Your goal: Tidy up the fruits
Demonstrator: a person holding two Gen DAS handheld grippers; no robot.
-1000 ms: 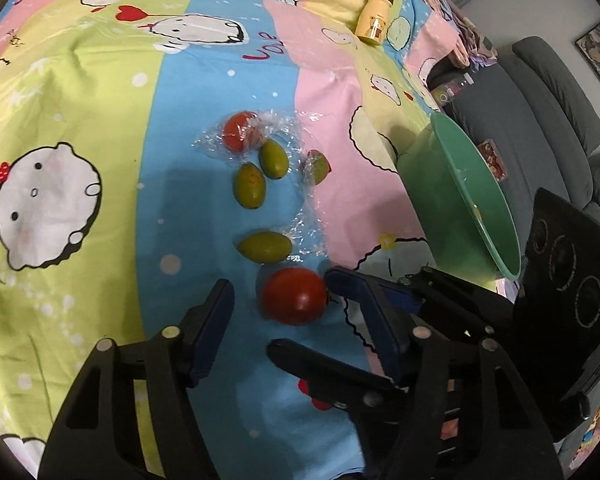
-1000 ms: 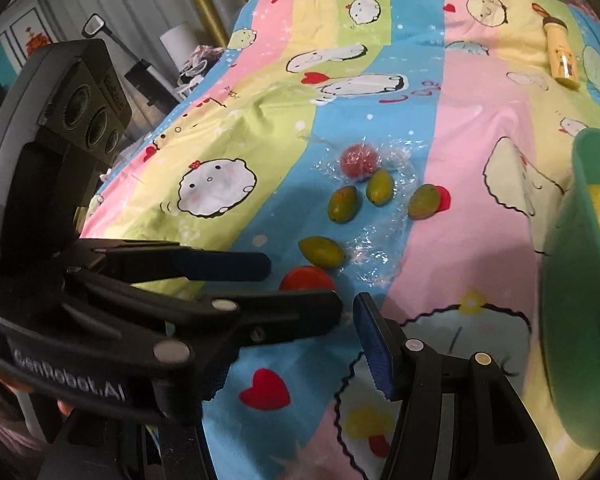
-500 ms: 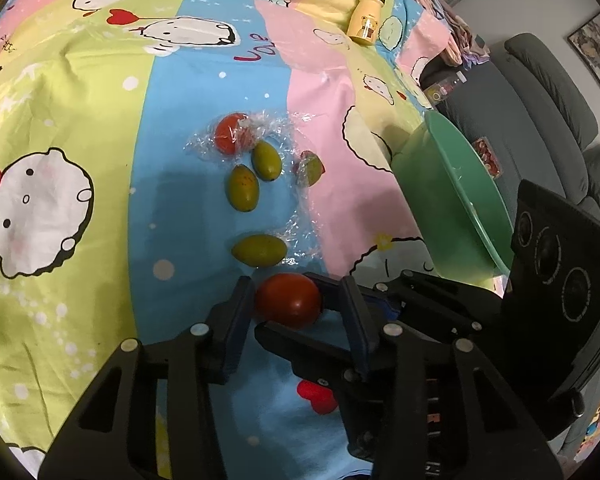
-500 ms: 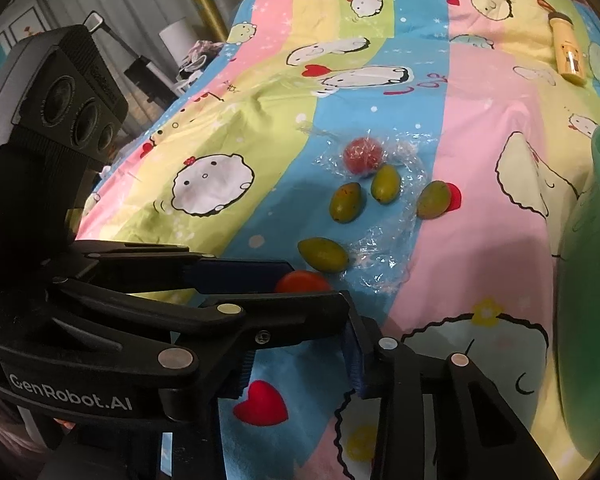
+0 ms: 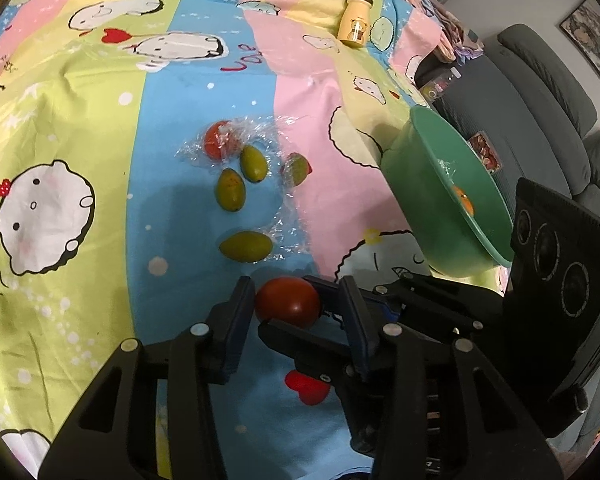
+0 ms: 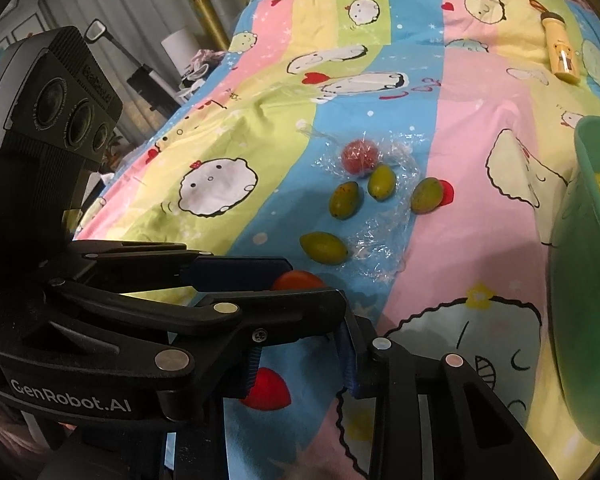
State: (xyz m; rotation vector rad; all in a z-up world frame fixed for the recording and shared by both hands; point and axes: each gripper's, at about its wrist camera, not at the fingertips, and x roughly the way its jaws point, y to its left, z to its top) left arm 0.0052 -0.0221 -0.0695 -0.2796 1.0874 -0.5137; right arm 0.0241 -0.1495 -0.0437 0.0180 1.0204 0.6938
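Left wrist: red tomato point(image 5: 287, 306) clamped in left gripper point(image 5: 296, 312).

Both pictures are round and bent like a fish's eye, with black corners. Lines curve more near the edges. The light is soft and a bit dim, and it seems to come from above. The striped sheet point(image 5: 80, 128) looks bright and clear in the middle. A dark, soft shadow lies on the sheet just in front of the left tongs point(image 5: 288, 300) and beside the green bowl point(image 5: 452, 208). The clear wrap point(image 6: 380, 236) near the bowl has small white shiny spots. The black tongs close to the camera look dark and a little blurry.
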